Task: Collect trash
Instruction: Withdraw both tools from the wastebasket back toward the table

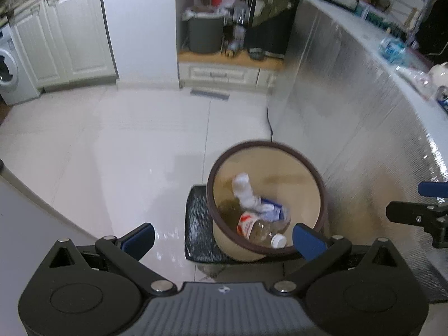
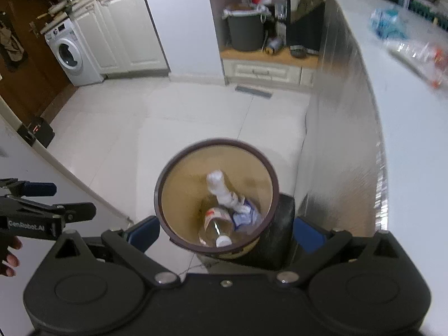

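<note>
A beige round bin with a dark brown rim (image 1: 313, 168) (image 2: 168, 168) stands on the white tiled floor beside a counter. Inside lie a clear plastic bottle with a red label and white cap (image 1: 260, 231) (image 2: 214, 224), a crumpled white bottle (image 1: 245, 190) (image 2: 221, 187) and a blue-and-white wrapper (image 1: 273, 210) (image 2: 243, 217). My left gripper (image 1: 224, 240) hangs open above and left of the bin, nothing between its blue pads. My right gripper (image 2: 226, 236) hovers open straight over the bin, also holding nothing. Each gripper shows at the edge of the other's view.
A silver-fronted counter (image 1: 350, 98) (image 2: 341, 112) runs along the right; on its top lie plastic bottles and wrappers (image 1: 392, 47) (image 2: 389, 25). A dark mat (image 1: 197, 224) lies under the bin. A grey bucket (image 2: 245, 32), cabinets and a washing machine (image 2: 68, 53) stand at the back.
</note>
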Tool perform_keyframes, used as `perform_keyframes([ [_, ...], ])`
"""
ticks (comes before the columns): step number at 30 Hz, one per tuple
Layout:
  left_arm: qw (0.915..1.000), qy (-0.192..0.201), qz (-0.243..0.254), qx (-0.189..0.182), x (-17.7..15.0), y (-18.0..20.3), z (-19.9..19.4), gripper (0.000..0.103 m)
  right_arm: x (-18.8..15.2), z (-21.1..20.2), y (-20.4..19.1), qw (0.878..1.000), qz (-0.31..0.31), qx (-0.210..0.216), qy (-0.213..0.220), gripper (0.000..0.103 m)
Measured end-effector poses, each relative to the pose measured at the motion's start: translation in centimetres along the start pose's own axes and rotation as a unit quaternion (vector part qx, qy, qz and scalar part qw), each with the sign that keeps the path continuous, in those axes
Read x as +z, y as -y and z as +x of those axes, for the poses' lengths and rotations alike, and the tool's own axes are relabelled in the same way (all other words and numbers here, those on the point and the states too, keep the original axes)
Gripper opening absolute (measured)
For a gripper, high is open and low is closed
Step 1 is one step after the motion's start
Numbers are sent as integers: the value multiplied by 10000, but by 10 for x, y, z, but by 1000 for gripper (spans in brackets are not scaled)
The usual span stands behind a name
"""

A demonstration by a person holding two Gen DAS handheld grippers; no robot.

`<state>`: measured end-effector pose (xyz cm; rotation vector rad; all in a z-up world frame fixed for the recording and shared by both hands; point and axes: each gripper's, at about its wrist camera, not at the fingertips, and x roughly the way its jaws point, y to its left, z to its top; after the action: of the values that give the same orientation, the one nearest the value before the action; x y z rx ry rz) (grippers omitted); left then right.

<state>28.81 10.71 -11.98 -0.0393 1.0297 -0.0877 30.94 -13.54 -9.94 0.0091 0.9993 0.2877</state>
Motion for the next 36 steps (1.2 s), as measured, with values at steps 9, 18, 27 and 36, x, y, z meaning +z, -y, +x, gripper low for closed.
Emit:
perform_keyframes([
  [9, 9968, 792, 79, 60, 7, 15, -61, 103, 3, -61, 5, 9971, -63, -15, 760, 103],
  [18, 9866, 1622, 183, 74, 19, 51, -103, 103, -1, -118, 29, 9870, 25, -122, 1602, 103],
  [27, 9711, 2308, 534, -285, 29, 115, -140, 103, -6, -165, 79, 9728, 293, -382, 2267, 103],
  [36, 9576, 2668, 849, -674, 41, 180, -139, 103, -24, -198, 149, 9561, 696, -964, 2677, 103],
])
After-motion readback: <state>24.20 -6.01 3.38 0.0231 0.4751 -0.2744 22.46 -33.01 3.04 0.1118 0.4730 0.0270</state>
